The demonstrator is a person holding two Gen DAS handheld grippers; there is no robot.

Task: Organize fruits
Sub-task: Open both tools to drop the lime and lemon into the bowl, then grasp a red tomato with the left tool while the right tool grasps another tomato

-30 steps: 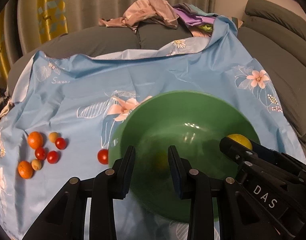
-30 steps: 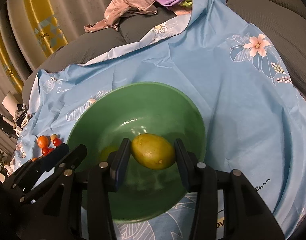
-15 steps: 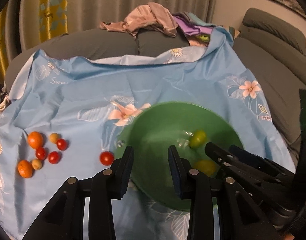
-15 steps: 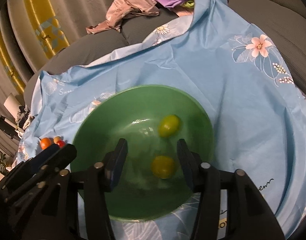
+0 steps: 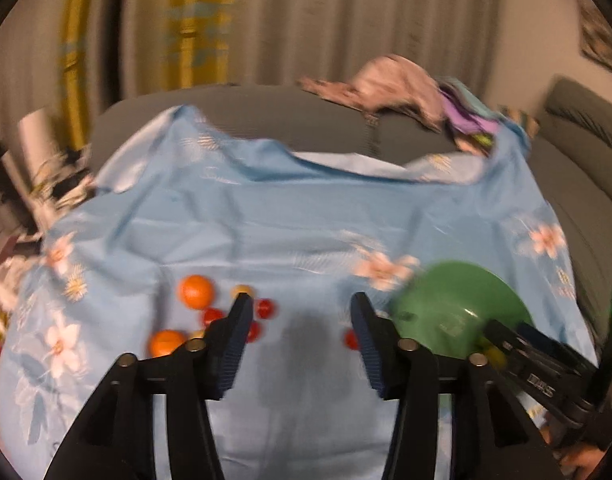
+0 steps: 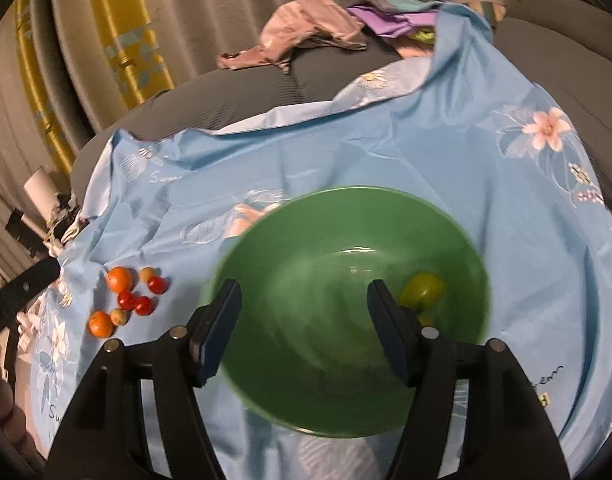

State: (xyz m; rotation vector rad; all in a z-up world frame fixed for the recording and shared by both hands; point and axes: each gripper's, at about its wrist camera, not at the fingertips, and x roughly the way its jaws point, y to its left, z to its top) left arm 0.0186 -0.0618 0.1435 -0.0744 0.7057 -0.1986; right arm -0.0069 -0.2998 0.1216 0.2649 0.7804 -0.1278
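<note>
Bare cloth (image 5: 297, 240) between fruit cluster (image 5: 209, 312) and green bowl (image 5: 458, 308); passage open.

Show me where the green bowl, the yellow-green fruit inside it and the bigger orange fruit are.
green bowl (image 6: 306, 400): right wrist view, bare near inner wall.
yellow-green fruit (image 6: 422, 290): right wrist view, middle of its skin.
bigger orange fruit (image 5: 196, 291): left wrist view, centre of its top.
</note>
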